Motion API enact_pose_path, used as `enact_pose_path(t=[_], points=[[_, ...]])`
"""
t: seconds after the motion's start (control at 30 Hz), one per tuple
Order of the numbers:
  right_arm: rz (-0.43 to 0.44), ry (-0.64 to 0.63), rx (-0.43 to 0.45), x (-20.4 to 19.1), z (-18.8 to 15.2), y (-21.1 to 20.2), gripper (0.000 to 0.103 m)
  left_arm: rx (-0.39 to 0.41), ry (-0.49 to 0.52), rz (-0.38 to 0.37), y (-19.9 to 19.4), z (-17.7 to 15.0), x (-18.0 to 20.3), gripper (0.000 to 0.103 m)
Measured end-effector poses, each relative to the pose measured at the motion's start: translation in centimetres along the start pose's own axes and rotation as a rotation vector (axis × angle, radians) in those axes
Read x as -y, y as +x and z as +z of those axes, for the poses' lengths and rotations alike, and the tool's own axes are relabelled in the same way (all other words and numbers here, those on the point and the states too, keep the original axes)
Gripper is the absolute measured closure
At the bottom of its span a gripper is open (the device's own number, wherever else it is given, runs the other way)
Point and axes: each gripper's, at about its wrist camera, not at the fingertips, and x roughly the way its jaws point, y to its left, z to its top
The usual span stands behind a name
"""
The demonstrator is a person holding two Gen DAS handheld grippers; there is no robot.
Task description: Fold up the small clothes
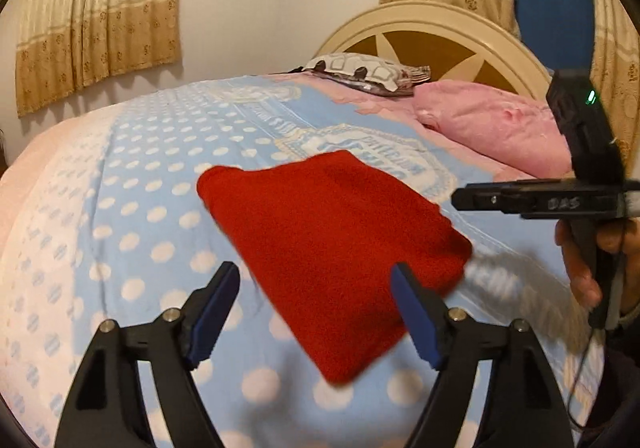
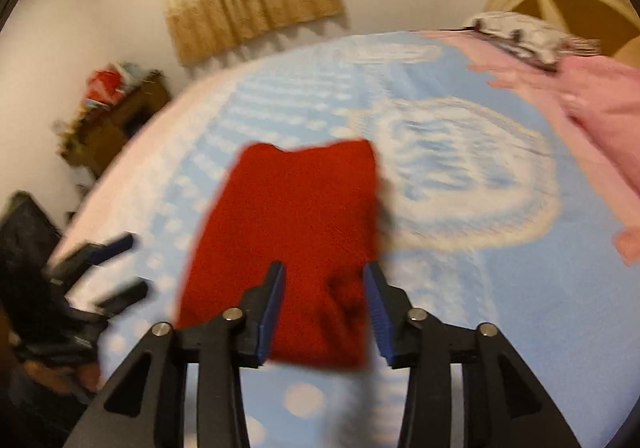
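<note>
A folded red garment (image 1: 328,248) lies flat on the blue polka-dot bedspread (image 1: 152,208). My left gripper (image 1: 316,280) is open and empty, hovering just above the garment's near edge. In the right wrist view the same red garment (image 2: 292,224) lies ahead, blurred by motion. My right gripper (image 2: 324,280) is open and empty, its jaws apart over the garment's near end. The right gripper also shows in the left wrist view (image 1: 460,199), held at the right. The left gripper shows in the right wrist view (image 2: 128,268) at the left, open.
A pink pillow (image 1: 496,124) and a patterned pillow (image 1: 360,72) lie by the cream headboard (image 1: 432,28). Curtains (image 1: 96,16) hang on the wall. A cluttered wooden stand (image 2: 116,116) is past the bed's far side.
</note>
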Motion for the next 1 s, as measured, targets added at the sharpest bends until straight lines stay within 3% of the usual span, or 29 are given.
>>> enact_pose_path(t=[0.1, 0.17, 0.3, 0.47, 0.57, 0.63, 0.8, 1.0], points=[[0.088, 0.046, -0.034, 0.0, 1.7, 2.8, 0.059, -0.038, 0.000, 0.055, 2.9, 0.2, -0.3, 0.023], [0.115, 0.060, -0.078, 0.2, 2.0, 5.2, 0.059, -0.106, -0.012, 0.076, 5.1, -0.6, -0.6, 0.023], [0.030, 0.104, -0.183, 2.2, 0.9, 9.3, 0.059, -0.167, -0.061, 0.033, 6.6, -3.0, -1.1, 0.018], [0.005, 0.037, -0.177, 1.7, 0.8, 9.0, 0.059, -0.164, -0.104, 0.011, 6.5, -3.6, -1.5, 0.012], [0.018, -0.015, -0.132, 0.1, 2.4, 7.9, 0.059, -0.162, -0.130, 0.005, 6.5, -3.8, -1.8, 0.008], [-0.025, -0.072, -0.107, -0.9, 3.9, 8.3, 0.059, -0.165, -0.144, -0.007, 6.7, -3.7, -1.9, 0.008], [-0.078, 0.020, -0.279, 1.2, 5.9, 14.8, 0.059, -0.167, -0.151, -0.001, 6.8, -3.7, -1.9, 0.005], [-0.105, 0.006, -0.255, 0.9, 5.9, 15.4, 0.059, -0.166, -0.156, -0.006, 6.8, -3.8, -2.0, 0.005]])
